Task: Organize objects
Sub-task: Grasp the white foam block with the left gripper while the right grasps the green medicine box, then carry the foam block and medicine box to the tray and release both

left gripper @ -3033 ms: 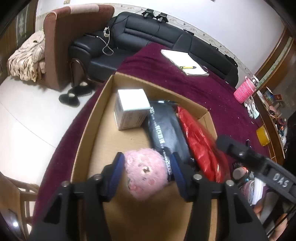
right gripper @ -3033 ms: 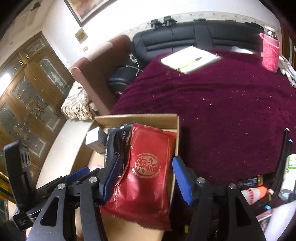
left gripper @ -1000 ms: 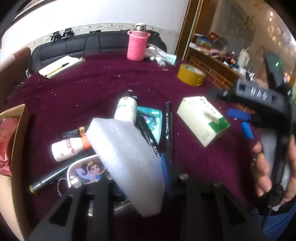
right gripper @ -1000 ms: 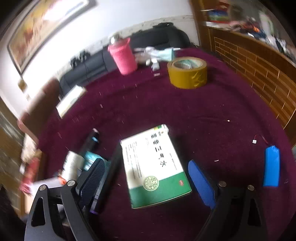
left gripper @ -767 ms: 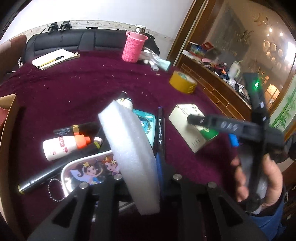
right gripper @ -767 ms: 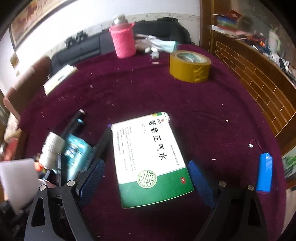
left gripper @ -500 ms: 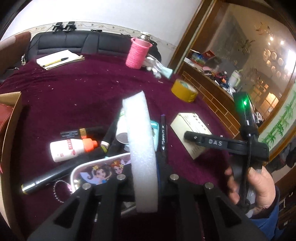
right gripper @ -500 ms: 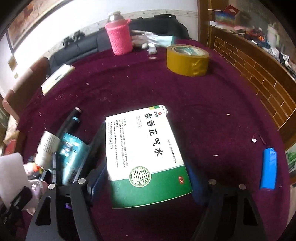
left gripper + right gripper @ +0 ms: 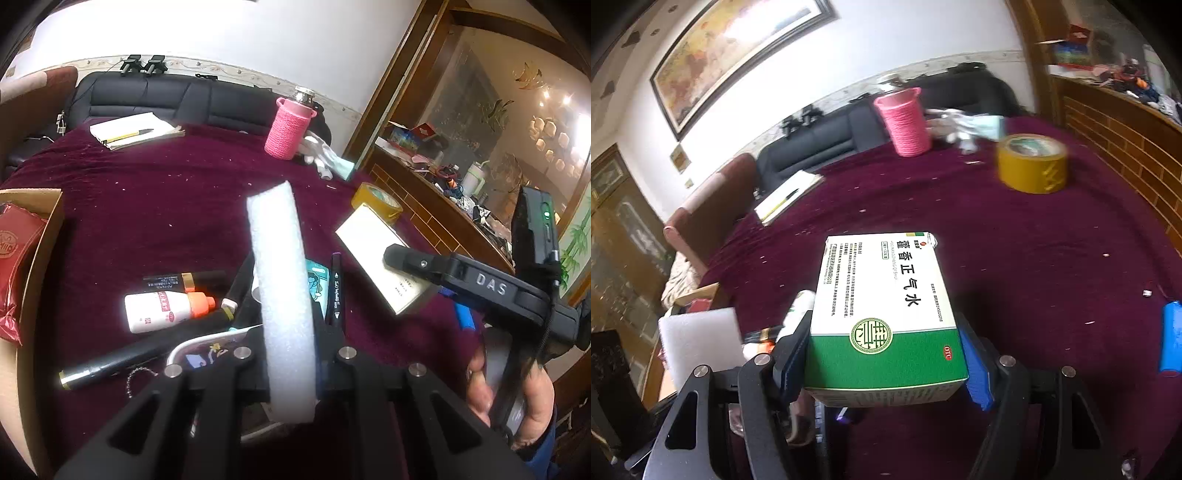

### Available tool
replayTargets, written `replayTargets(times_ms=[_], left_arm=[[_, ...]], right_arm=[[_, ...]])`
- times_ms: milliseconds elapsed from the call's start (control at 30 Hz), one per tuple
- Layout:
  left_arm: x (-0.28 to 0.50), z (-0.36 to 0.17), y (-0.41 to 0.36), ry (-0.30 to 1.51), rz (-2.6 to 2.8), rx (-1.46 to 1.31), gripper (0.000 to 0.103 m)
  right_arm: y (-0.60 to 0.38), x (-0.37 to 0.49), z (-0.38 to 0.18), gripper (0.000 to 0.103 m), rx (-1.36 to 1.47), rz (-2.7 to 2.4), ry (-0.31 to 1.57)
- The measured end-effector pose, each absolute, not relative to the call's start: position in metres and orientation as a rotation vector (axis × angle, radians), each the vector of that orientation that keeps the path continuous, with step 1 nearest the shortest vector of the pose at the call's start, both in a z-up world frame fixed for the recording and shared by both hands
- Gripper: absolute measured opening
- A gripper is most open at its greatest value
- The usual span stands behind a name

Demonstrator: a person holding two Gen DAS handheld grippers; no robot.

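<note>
Gripping: foam slab [image 9: 282, 295] and medicine box [image 9: 886, 317] between jaws.

Left wrist view: sits just behind the left gripper [image 9: 288, 354], close above the maroon tablecloth [image 9: 155, 206], facing across the table toward the black sofa [image 9: 155, 99].
Right wrist view: sits just behind the right gripper [image 9: 886, 365], equally low and close, facing the same sofa and the wall painting [image 9: 738, 48].
Shared: pink knitted bottle [image 9: 290, 129] [image 9: 907, 123], yellow tape roll [image 9: 376, 201] [image 9: 1032, 168], notepad [image 9: 135, 130] [image 9: 788, 197], white foam block [image 9: 282, 295] [image 9: 701, 341], green-and-white box [image 9: 384, 254] [image 9: 886, 314].
</note>
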State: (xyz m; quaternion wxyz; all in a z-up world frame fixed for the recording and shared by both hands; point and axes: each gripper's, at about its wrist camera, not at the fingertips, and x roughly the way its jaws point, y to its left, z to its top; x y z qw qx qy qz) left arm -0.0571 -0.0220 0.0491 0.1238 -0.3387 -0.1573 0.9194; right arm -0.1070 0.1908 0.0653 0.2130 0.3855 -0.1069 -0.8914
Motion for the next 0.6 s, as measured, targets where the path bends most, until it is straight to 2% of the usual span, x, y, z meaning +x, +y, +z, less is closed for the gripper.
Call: replayTargets(times_ms=[400, 600], left_arm=[[-0.043, 0.059, -0.034, -0.494, 2.712, -0.948, 0.013], [-0.021, 0.070, -0.056, -0.582, 2.696, -0.949, 0.013]], right_arm=[[0.166, -0.092, 0.068, 0.075, 1.028, -2.399, -0.252], [0.154, -0.080, 0.073, 0.075, 0.992, -2.354, -0.247]])
